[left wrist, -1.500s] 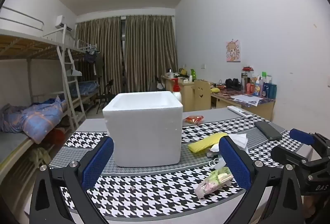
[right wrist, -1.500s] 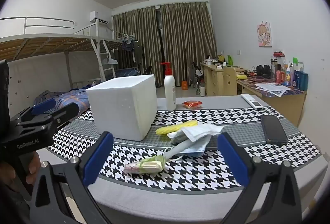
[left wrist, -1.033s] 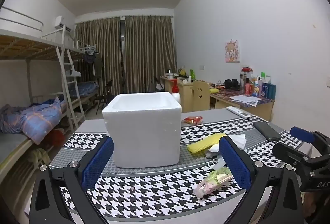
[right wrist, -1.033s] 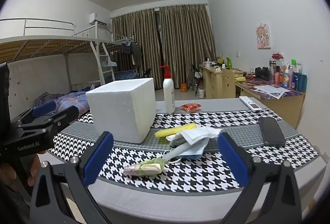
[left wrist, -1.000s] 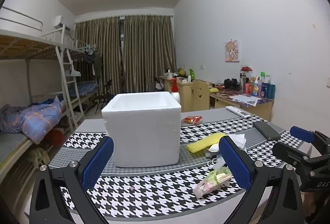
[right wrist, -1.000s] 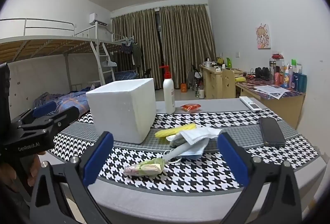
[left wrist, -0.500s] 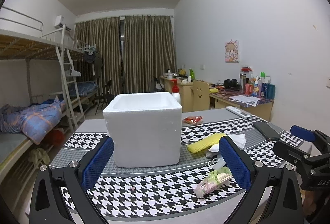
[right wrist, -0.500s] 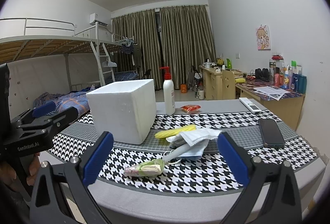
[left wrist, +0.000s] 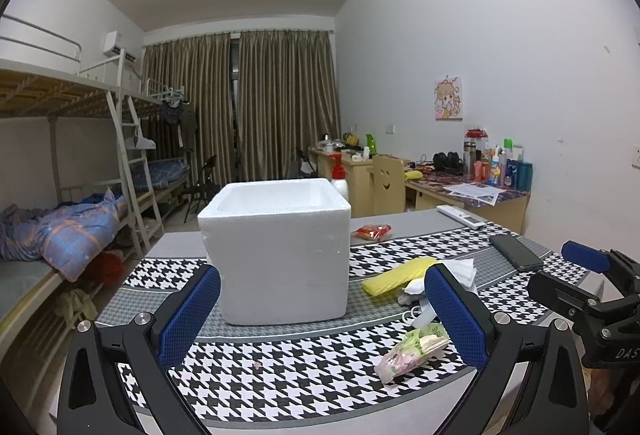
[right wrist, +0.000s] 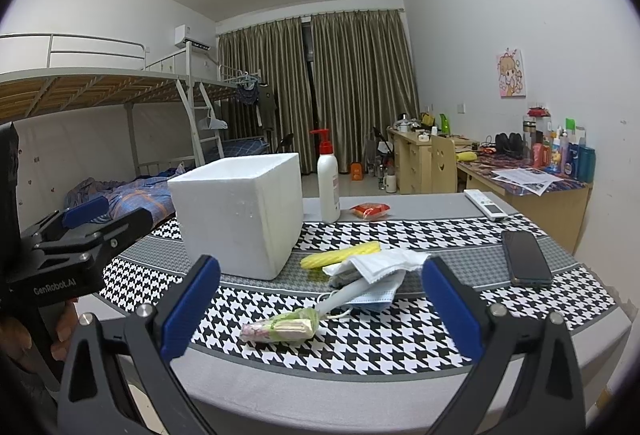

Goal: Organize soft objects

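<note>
Nothing's moved: left gripper (left wrist: 322, 309) and right gripper (right wrist: 320, 309) still released, hovering; soft pile (right wrist: 370, 267) beside foam box (right wrist: 240, 211) untouched.

**Two low wrist views across one table**

The table (left wrist: 280, 367) is viewed from its near edge by both cameras, each aimed level between spread blue fingers toward the curtains. The foam box (left wrist: 276, 255) is faced squarely in the left view; it is seen from further right in the right view. Box, table and far room are shared.
</note>
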The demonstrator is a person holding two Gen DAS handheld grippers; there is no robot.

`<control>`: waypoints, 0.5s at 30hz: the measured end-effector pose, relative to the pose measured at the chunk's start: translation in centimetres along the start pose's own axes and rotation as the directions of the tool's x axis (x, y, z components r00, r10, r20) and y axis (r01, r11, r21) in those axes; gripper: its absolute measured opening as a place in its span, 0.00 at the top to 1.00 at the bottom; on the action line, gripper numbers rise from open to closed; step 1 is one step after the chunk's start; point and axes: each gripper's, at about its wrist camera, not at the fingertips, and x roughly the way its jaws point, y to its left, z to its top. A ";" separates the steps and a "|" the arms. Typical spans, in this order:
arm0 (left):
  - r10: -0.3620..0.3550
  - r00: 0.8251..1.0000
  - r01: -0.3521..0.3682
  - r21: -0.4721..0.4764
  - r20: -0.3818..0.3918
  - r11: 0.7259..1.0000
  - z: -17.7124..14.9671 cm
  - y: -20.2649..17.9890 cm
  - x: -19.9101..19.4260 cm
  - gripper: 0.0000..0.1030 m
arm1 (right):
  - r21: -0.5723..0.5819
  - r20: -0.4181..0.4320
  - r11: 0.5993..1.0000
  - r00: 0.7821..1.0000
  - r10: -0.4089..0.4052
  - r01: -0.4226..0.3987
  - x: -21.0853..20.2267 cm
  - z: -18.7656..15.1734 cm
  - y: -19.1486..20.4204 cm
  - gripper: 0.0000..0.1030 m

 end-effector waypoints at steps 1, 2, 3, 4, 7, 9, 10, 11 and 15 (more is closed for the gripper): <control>0.001 1.000 -0.001 0.003 0.000 1.000 0.0 0.0 0.0 0.01 | -0.002 -0.001 1.000 1.000 0.001 -0.001 0.0 0.0 0.0 0.01; 0.007 1.000 -0.007 0.008 0.001 1.000 0.1 -0.2 0.0 0.01 | -0.003 -0.001 1.000 1.000 0.001 -0.001 0.0 0.0 0.0 0.01; 0.009 1.000 -0.009 0.011 0.002 1.000 0.0 -0.2 0.0 0.01 | -0.003 -0.001 1.000 1.000 0.001 -0.001 0.0 -0.1 0.0 0.01; 0.007 1.000 -0.007 0.011 0.001 1.000 0.0 -0.1 0.0 0.01 | -0.002 -0.001 1.000 1.000 0.002 -0.002 0.0 -0.1 0.0 0.01; 0.002 1.000 -0.002 0.008 0.001 1.000 0.1 0.0 -0.1 0.01 | -0.003 -0.001 1.000 1.000 0.003 -0.003 0.0 -0.1 0.1 0.01; 0.002 1.000 -0.002 0.011 0.001 1.000 0.1 -0.1 -0.1 0.01 | -0.004 -0.005 1.000 1.000 0.001 -0.001 0.2 0.0 0.1 0.01; 0.002 1.000 -0.002 0.010 0.000 1.000 0.1 0.0 -0.1 0.01 | -0.004 -0.005 1.000 1.000 0.000 0.000 0.2 -0.1 0.1 0.01; 0.002 1.000 -0.002 0.010 -0.001 1.000 0.1 -0.1 0.0 0.01 | -0.004 -0.005 1.000 1.000 0.001 -0.001 0.2 -0.1 0.1 0.01; -0.005 1.000 0.005 0.009 -0.005 1.000 0.2 0.0 0.0 0.01 | -0.004 -0.008 1.000 1.000 -0.001 0.001 0.4 -0.1 0.1 0.01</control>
